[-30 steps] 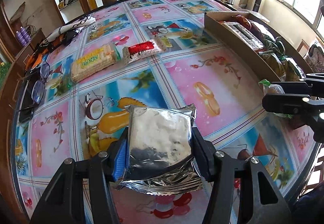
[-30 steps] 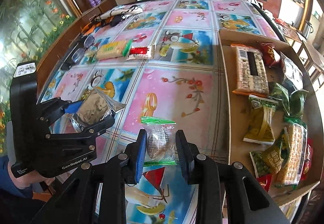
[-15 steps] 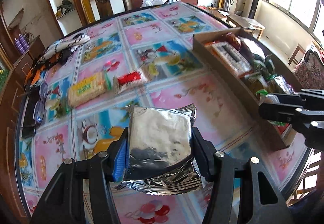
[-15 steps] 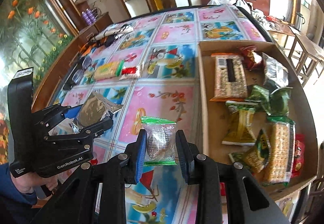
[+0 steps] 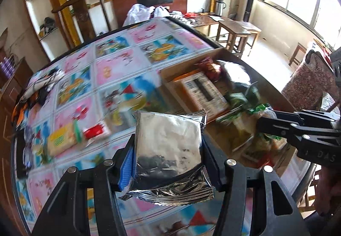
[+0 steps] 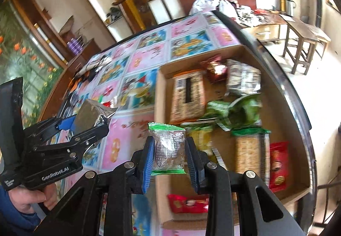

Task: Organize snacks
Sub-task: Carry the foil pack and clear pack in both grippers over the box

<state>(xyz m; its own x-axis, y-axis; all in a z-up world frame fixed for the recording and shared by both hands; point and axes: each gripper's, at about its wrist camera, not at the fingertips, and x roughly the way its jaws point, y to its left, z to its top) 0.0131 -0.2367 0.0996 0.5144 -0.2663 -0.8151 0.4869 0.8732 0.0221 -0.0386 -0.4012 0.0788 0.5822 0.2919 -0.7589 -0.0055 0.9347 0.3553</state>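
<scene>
My left gripper (image 5: 168,150) is shut on a silver foil snack packet (image 5: 168,146) and holds it above the table near the cardboard box's left wall. It also shows in the right wrist view (image 6: 89,116). My right gripper (image 6: 169,152) is shut on a small clear packet with green ends (image 6: 167,150), held above the cardboard box (image 6: 158,91), which holds several snack packs. In the left wrist view the right gripper (image 5: 264,124) hangs over the box (image 5: 168,71). A yellow biscuit pack (image 5: 60,140) and a red snack (image 5: 94,131) lie on the table.
The round table has a colourful patterned cloth (image 5: 113,65). Glasses (image 5: 27,150) and cloth items (image 5: 40,86) lie at its left edge. A chair (image 5: 81,7) stands behind the table, wooden stools (image 5: 236,33) to the right.
Both grippers have risen and moved right toward the box with their packets. The right gripper now hangs over the box's interior. The view is tilted and motion-blurred.
</scene>
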